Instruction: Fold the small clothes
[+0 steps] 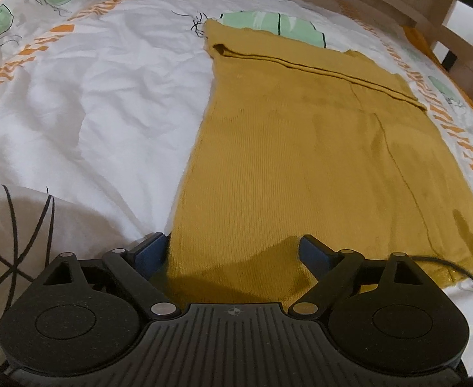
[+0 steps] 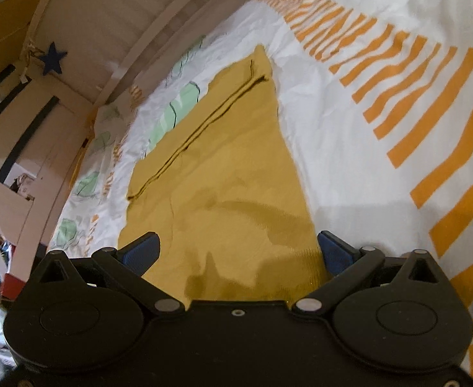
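a bed covered by a white sheet (image 1: 91,113) with orange stripes and pale green leaf shapes fills both views, and a pale wooden bed frame (image 2: 133,16) curves along its far edge. on the sheet lies a mustard knit garment (image 1: 284,148), spread flat, with a narrow folded band running across its far end (a dark seam line also runs down its length in the left wrist view). the left hand-held gripper (image 1: 239,251) hovers low over the near edge of the garment, its blue-padded fingers spread wide, one at the cloth's left border and the other over the cloth, with nothing pinched. the right hand-held gripper (image 2: 239,251) is likewise spread wide over the garment's near end, gripping nothing. a small dark blue star (image 2: 53,58) hangs on the frame.
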The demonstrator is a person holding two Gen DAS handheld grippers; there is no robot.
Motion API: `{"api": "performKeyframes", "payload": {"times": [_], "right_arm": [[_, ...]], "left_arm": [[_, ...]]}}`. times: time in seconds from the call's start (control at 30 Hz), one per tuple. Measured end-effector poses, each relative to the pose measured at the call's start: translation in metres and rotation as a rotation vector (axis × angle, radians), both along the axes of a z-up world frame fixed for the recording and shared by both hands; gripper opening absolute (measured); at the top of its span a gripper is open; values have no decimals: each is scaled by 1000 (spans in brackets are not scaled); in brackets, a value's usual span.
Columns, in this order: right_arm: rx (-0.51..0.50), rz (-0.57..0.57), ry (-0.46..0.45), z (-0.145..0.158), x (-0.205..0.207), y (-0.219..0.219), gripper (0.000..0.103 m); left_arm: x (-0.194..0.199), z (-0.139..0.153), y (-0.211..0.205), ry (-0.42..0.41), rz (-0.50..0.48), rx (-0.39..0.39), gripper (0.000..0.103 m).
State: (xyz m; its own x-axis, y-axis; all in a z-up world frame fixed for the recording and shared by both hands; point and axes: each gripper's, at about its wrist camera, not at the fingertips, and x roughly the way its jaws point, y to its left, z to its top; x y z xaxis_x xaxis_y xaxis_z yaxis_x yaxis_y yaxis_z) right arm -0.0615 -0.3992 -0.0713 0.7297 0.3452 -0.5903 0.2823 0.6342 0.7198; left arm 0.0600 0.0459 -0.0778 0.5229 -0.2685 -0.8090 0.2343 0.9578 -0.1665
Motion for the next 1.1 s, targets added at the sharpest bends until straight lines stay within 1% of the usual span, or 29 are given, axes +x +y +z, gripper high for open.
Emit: {"api": "performKeyframes", "payload": {"times": [0.13,0.27,0.57,0.77,0.83,0.9,0.93,1.0,1.03,1.1], "right_arm": [[44,43,32,-2,5,-6,102],[61,72,57,-9,7,-8,102],[15,110,70,-14,9,-2,102],[16,114,70,-16,9,0,103],[18,114,70,-16,9,0,103],[16,117,72,-17,10,0,103],[16,118,72,-17,10,0,103],[14,120,74,-18,11,1,103],[14,121,75,-18,11,0,103],[15,122,77,-19,11,1,103]], "left_arm": [[2,-1,0,5,-3,-6,90],[3,-2,1,8,-1,-13,90],[-3,4,14,59,3,-105,89],[-1,3,10,74,-7,-85,89],[-1,3,10,75,-6,-79,86],[-1,4,12,76,12,-70,72],[-1,4,13,76,22,-70,68],[-1,5,18,78,44,-79,49],[-1,5,20,80,57,-85,45],[0,4,26,87,79,-108,32]]}}
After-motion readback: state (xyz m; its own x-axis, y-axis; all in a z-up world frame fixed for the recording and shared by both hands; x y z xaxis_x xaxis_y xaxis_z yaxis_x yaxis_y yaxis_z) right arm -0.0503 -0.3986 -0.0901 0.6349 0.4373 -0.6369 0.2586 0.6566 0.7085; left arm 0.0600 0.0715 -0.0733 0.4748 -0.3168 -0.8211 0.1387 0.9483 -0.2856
